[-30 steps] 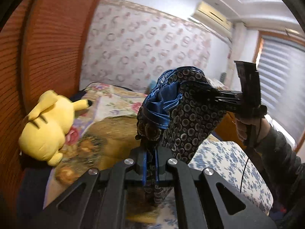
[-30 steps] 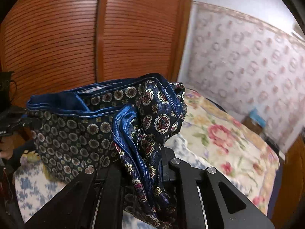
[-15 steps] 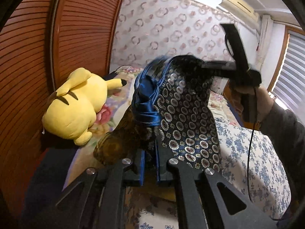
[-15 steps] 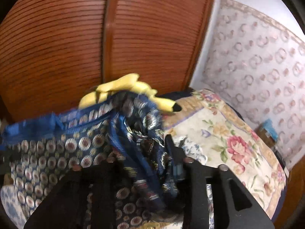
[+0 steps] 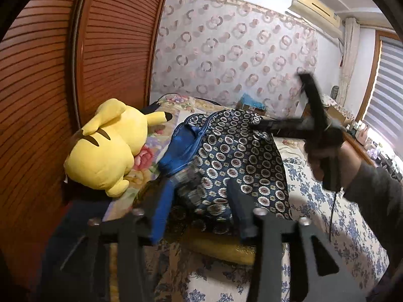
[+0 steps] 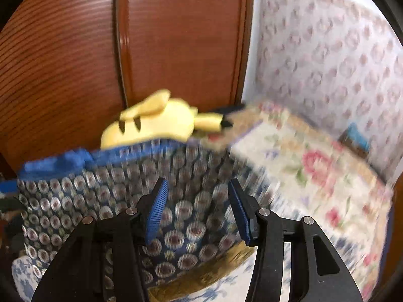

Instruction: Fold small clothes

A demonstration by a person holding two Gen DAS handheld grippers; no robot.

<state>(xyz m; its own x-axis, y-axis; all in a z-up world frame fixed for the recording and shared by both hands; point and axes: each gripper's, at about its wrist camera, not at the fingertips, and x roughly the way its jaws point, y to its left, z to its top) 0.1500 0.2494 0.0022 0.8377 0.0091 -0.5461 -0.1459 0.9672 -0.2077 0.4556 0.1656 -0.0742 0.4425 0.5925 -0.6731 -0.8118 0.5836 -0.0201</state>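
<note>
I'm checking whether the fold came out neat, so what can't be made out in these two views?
- Patterned garment: its near edge is hidden behind the left gripper, whose jaws are opening, in the left wrist view; the right wrist view is motion-blurred.
- Right gripper: smeared by motion in the left wrist view.
- Yellow plush toy: its lower part is hidden behind the garment in the right wrist view.

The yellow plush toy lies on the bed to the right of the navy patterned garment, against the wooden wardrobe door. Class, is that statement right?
Not quite. The yellow plush toy lies to the left of the navy patterned garment, not the right. The left wrist view shows it plainly. The rest holds: it is on the bed, against the wooden wardrobe door.
</note>
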